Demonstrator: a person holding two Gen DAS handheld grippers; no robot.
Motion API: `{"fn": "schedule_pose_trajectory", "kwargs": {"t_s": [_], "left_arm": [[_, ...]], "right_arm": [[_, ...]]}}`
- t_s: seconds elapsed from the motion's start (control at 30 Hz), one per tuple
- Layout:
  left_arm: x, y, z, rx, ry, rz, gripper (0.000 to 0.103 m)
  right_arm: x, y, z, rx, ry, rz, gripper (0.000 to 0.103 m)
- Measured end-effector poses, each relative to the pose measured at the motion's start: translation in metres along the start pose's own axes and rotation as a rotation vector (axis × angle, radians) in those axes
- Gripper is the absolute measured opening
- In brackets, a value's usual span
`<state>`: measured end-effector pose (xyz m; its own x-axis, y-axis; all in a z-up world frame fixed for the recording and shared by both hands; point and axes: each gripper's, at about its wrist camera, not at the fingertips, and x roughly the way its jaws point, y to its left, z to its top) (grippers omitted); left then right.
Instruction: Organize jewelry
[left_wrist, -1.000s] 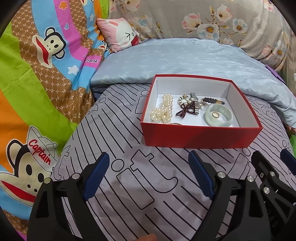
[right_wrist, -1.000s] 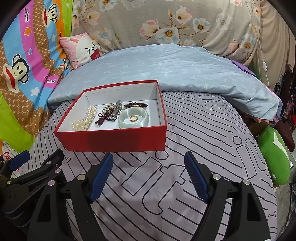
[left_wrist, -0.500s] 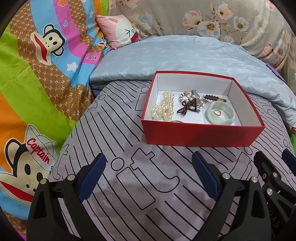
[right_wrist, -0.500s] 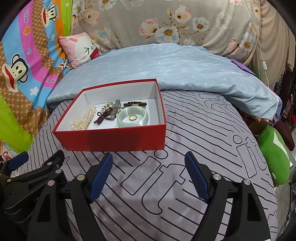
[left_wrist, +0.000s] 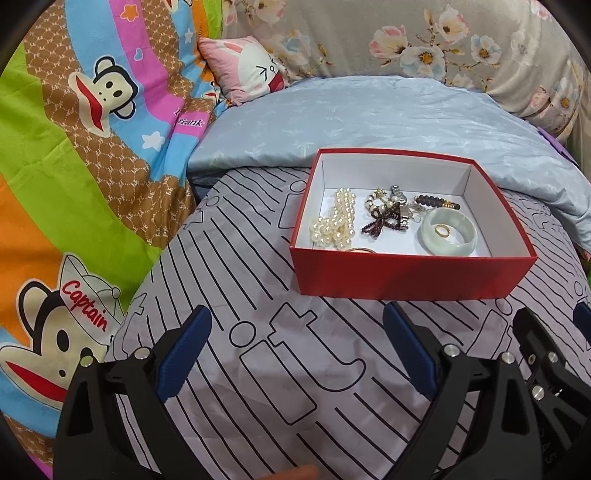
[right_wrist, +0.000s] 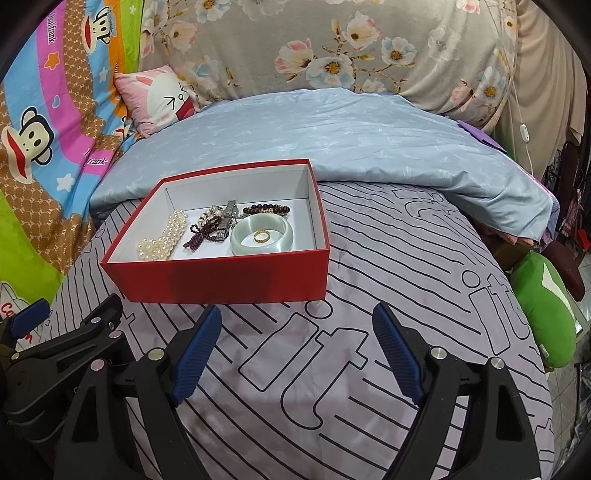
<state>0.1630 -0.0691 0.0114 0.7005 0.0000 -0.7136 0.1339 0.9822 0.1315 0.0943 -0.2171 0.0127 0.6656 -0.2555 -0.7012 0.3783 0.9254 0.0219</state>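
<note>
Jewelry all sits in the red box (left_wrist: 410, 271) with white lining, on the grey line-patterned bedsheet (left_wrist: 280, 369), just in front of the folded light-blue duvet (left_wrist: 369, 114).

Contents, left to right in the left wrist view:
- pearl strand (left_wrist: 337, 223), bunched against the left wall
- dark garnet-coloured bead piece tied like a bow (left_wrist: 382, 221), mid-box
- silver metal watch (left_wrist: 400, 206) touching the bow, with a small pearl bracelet (left_wrist: 373, 197) just behind
- dark bead bracelet (left_wrist: 436, 202) toward the back right
- pale jade bangle (left_wrist: 448, 233) lying flat at the right front, with a gold ring (left_wrist: 441, 231) inside its hole
- thin gold-coloured arc (left_wrist: 362, 250) just showing over the front wall; can't tell what it is

Left gripper (left_wrist: 295, 347): jaws spread wide, nothing between the blue pads, hovering over the sheet short of the box's front wall, apart from it.
Right gripper (right_wrist: 297, 350): also spread wide and empty, over the sheet at the box's front right corner, not touching.

Both grippers sit side by side; each shows at the edge of the other's view.

Surroundings: pink bunny cushion (right_wrist: 155, 98), monkey-print blanket (left_wrist: 74, 166) on the left, floral fabric (right_wrist: 332, 48) behind, green plush (right_wrist: 546, 314) off the bed's right edge.
</note>
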Motion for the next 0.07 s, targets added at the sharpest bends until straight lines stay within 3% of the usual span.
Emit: {"fn": "schedule_pose_trajectory", "kwargs": {"t_s": [0.07], "left_arm": [[0.0001, 0.0000, 0.0008, 0.008, 0.000, -0.003, 0.091]], "right_arm": [[0.0003, -0.0002, 0.0002, 0.005, 0.003, 0.002, 0.083]]}}
